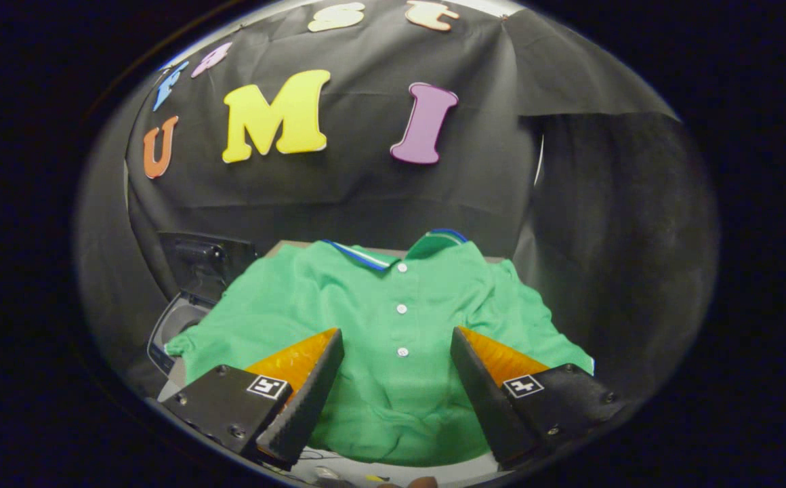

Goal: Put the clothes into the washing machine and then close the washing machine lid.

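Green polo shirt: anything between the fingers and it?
Nothing visible. The gripper is open, its fingers either side of the green polo shirt, button placket between them. Washing machine sits beyond the shirt's sleeve.

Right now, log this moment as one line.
gripper: open, empty | green polo shirt: spread flat, between and beyond fingers | washing machine: beside shirt, lid open

Black cloth wall (366,196) behind, with folds; pale table surface (433,471) below, partly visible at front.
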Demonstrator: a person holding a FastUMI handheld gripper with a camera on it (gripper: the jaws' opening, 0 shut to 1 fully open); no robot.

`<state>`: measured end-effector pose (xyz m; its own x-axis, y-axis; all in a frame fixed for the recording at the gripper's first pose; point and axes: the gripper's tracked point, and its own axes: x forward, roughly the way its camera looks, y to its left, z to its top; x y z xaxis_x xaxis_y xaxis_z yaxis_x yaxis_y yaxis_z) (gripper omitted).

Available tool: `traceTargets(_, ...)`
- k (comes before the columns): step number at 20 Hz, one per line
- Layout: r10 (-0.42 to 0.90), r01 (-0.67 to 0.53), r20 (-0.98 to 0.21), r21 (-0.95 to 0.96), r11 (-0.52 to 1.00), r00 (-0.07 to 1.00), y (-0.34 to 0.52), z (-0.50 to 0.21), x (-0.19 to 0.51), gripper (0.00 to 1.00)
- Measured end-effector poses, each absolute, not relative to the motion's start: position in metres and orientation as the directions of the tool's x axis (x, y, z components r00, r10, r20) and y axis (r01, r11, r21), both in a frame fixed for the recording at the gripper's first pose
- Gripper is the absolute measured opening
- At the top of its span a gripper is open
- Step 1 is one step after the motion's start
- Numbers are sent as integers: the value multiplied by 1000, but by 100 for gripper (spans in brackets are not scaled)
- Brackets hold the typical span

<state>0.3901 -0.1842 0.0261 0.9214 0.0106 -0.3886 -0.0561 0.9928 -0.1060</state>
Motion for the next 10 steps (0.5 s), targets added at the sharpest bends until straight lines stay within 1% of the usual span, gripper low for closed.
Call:
traceTargets(1,9,-56,-407,-104,993,913,-186,19,392,100)
traceTargets(6,51,-79,-410,-53,995,911,-184,18,390,100)
traceTargets(10,51,-85,-402,-67,994,914,-186,17,393,100)
